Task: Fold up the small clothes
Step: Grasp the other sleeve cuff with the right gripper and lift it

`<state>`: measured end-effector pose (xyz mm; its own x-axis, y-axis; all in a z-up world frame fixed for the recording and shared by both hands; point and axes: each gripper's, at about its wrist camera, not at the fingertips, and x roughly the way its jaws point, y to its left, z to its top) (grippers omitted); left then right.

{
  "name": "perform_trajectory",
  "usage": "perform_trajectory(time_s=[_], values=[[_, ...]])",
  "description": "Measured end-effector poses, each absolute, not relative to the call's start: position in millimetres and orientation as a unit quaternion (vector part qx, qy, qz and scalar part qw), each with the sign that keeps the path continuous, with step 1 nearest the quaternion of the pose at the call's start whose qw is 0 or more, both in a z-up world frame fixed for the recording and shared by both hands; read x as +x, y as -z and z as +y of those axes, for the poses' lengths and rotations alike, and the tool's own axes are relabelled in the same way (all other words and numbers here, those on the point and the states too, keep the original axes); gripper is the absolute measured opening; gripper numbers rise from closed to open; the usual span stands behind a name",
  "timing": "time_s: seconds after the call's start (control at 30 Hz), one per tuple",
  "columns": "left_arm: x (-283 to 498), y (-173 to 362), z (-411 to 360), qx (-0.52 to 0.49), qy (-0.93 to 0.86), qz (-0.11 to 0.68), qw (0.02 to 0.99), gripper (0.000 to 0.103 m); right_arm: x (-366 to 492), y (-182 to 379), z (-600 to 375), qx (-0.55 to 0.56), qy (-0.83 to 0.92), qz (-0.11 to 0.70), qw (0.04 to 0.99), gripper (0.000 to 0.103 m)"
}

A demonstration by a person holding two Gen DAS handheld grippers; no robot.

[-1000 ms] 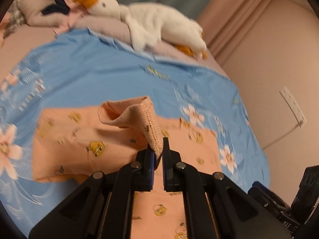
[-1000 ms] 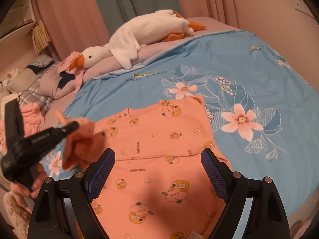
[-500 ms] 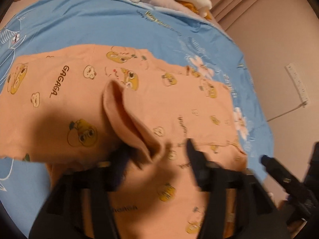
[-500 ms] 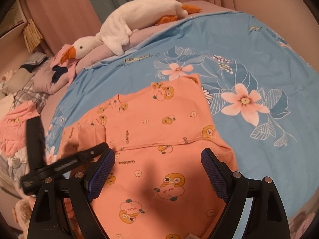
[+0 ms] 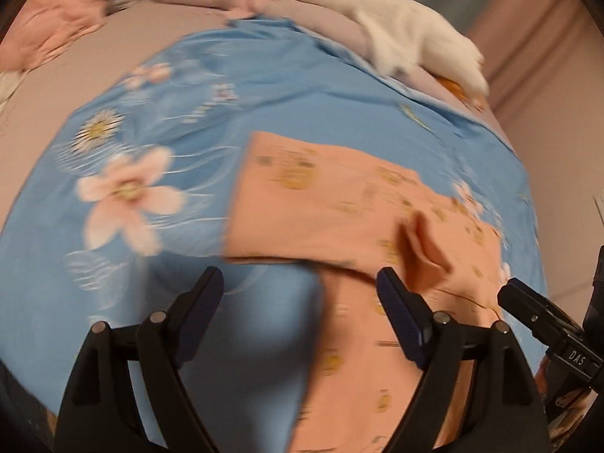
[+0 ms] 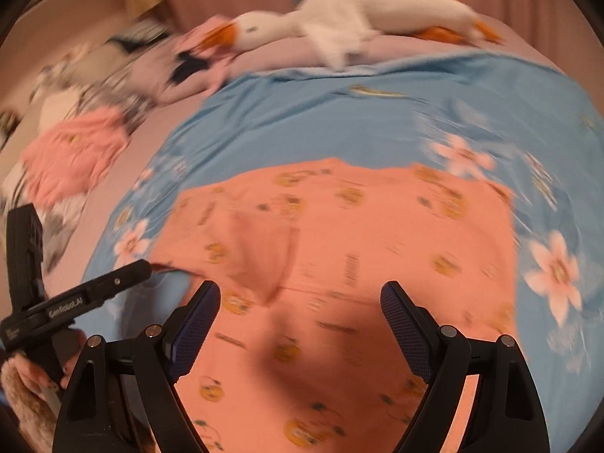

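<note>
A small orange garment with a yellow cartoon print lies flat on the blue floral bedspread. One sleeve is folded in over its body; in the left wrist view the sleeve lies just beyond my right finger. My left gripper is open and empty, over the bedspread at the garment's left edge. My right gripper is open and empty above the garment's lower middle. The left gripper also shows in the right wrist view. Both views are motion-blurred.
A white plush goose lies along the pillows at the head of the bed. A pink garment and other clothes are piled at the far left. The right gripper shows at the edge of the left wrist view.
My left gripper let go of the sleeve, opened wide and drew back to the left off the garment. The sleeve now lies folded over the body. My right gripper stayed open.
</note>
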<state>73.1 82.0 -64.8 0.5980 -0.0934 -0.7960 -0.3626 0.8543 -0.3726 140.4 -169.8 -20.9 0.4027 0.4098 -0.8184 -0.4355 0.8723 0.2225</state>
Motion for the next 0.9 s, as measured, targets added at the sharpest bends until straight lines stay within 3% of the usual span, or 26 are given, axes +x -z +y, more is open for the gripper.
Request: perform_trajectory(time_s=[0.2,0.3,0.33,0.37,0.53,0.9], values=[[53,64,111,-0.292,-0.119,0.432,0.845,0.082,160,53,-110,-0.065,-0.287,0.521,0.801,0.073],[48,64,115,-0.294,-0.125,0.432,0.843,0.082,169,77,-90,-0.109,-0.276,0.532,0.793,0.042],[47,64,116,-0.296,-0.125,0.432,0.843,0.082,173,83,-87,-0.117,-0.272,0.537,0.79,0.024],[45,64,117,-0.296,-0.125,0.432,0.843,0.082,176,85,-87,-0.12,-0.266,0.537,0.791,0.012],[43,64,120,-0.293,-0.127,0.431,0.844,0.082,172,56,-102,-0.102,-0.28,0.49,0.819,0.009],[58,63,121,-0.308,-0.12,0.434,0.838,0.082,180,-64,-136,-0.021,-0.317,0.366,0.874,0.007]])
